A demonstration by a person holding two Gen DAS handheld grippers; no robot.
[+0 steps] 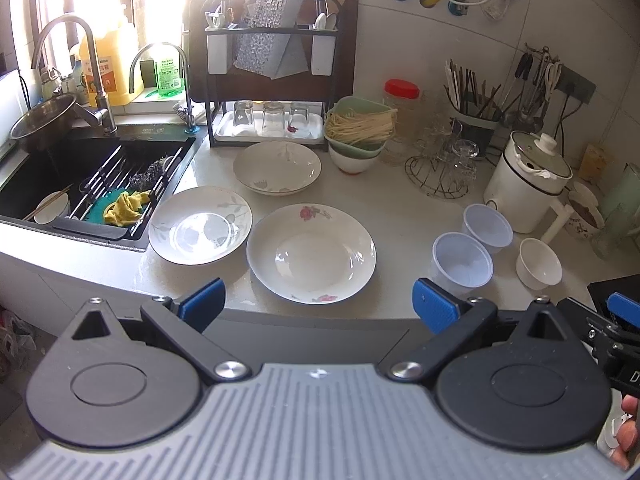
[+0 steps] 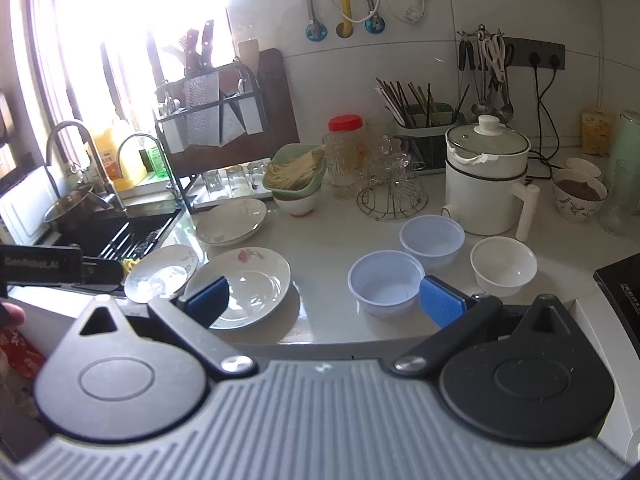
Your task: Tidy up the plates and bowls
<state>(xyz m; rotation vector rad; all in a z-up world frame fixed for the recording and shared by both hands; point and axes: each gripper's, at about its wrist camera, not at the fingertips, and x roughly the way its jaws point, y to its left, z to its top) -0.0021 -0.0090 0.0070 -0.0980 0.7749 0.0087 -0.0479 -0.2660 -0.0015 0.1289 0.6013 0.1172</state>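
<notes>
Three white flowered plates lie on the pale counter: a rose-patterned plate [image 1: 311, 253] [image 2: 244, 286] nearest the front edge, a grey-leaf plate [image 1: 200, 224] [image 2: 162, 274] beside the sink, and a deeper plate [image 1: 277, 167] [image 2: 231, 221] behind them. To the right stand two clear plastic bowls [image 1: 462, 263] [image 2: 386, 282], [image 1: 488, 227] [image 2: 432, 238] and a small white bowl [image 1: 538, 263] [image 2: 503, 265]. My left gripper [image 1: 319, 306] hangs open before the counter edge, facing the rose plate. My right gripper [image 2: 324, 304] is open too, between the rose plate and the nearer plastic bowl, holding nothing.
A black sink [image 1: 80, 176] with rack, cloth and a bowl with chopsticks is at the left. Behind stand a knife rack [image 1: 272, 60], upturned glasses, a green basket of noodles [image 1: 360, 126], a wire glass stand [image 1: 444, 164], a white electric pot [image 1: 528, 180] [image 2: 486, 176] and a chopstick holder.
</notes>
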